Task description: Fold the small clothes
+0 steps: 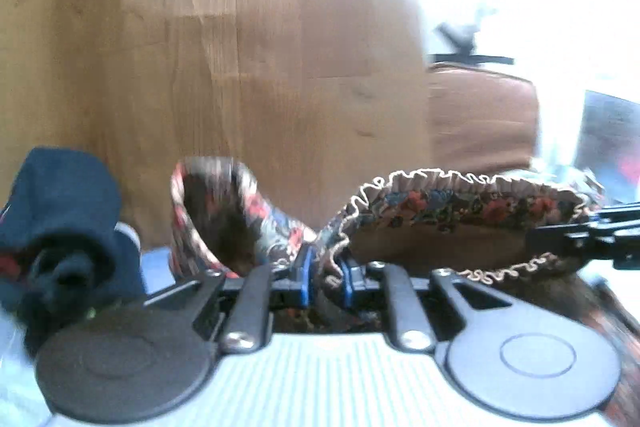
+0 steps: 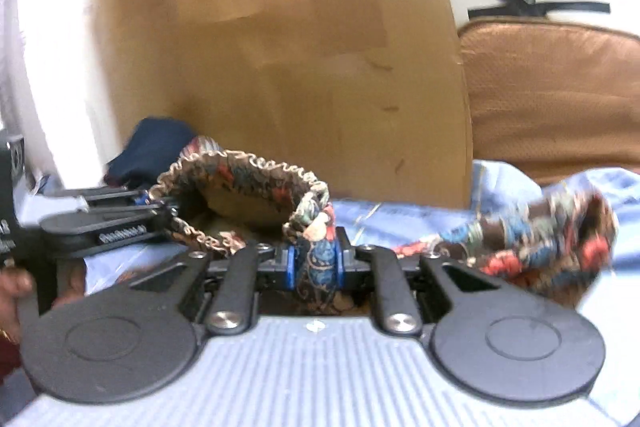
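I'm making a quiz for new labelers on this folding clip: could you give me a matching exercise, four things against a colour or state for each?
Things:
1. floral garment
2. dark bundle
3. cushion
4. sheet

Colour or state:
A. light blue, spread under the clothes
B. pinched at its frilled edge by both the left tool and the right tool
C. brown, behind the wooden panel
D. navy, crumpled in a heap

Pairs: 1-B, 2-D, 3-C, 4-A
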{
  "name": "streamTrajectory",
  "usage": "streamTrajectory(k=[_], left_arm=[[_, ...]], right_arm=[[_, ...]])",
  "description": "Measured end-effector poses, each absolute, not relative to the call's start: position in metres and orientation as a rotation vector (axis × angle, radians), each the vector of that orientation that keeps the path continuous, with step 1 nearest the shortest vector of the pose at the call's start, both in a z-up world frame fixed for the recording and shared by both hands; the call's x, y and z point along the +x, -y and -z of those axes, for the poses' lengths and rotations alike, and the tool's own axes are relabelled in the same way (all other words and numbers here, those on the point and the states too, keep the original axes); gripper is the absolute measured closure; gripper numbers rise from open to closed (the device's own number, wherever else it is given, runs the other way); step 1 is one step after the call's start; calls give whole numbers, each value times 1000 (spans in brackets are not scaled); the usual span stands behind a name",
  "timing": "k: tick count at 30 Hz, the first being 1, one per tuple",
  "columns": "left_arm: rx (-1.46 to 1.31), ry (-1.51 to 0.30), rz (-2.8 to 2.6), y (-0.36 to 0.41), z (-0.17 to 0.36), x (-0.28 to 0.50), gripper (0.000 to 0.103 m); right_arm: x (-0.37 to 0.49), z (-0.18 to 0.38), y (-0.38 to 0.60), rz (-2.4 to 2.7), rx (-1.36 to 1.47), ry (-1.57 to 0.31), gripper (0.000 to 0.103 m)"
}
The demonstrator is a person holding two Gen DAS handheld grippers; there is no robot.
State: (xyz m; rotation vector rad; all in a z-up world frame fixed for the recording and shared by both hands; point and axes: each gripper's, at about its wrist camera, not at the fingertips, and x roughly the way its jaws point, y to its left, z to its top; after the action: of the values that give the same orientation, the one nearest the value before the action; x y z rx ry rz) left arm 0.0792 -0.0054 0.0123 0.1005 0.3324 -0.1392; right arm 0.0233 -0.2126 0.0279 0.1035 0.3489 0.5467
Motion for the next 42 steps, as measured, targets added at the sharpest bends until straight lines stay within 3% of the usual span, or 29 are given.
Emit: streamTrajectory(k=[5,11,13,14,15,25,30,33,35,36,37,40,42], left_arm=[[99,-356,181,8,23,-20,89],[81,-505,188,11,63,-45,80],[79,-514,220,5,58,-51,65],[75,-521,261,0,53,-54,50],[64,-518,314,-6,48,-58,47],[-178,-299,395,-78,-38,-52,44],[-73,-330,331,-54,-23,-8,51],[4,-470,281,-40,8,35,56],[28,-527,231,-40,25,62,64],[39,-545,215,-41,31,74,66],[53,-541,200,-41,37,82,66],[111,-493,148,-33,45,96,64],[160,-494,128,-25,45,93,64]], right_arm=[[-80,8,208,-525,24,-304,82],[-114,58,195,-436,16,-361,78],[-112,61,196,-443,36,-376,64],[-114,59,200,-468,47,-386,56],[-114,55,207,-511,66,-387,46],[-77,-17,257,-590,273,-252,45],[-32,-17,218,-567,175,-282,45],[-1,7,212,-479,95,-383,48],[15,26,223,-350,39,-417,72],[22,35,234,-315,46,-428,96],[28,42,249,-300,104,-433,103],[36,55,284,-363,360,-443,103],[37,53,279,-349,329,-436,103]])
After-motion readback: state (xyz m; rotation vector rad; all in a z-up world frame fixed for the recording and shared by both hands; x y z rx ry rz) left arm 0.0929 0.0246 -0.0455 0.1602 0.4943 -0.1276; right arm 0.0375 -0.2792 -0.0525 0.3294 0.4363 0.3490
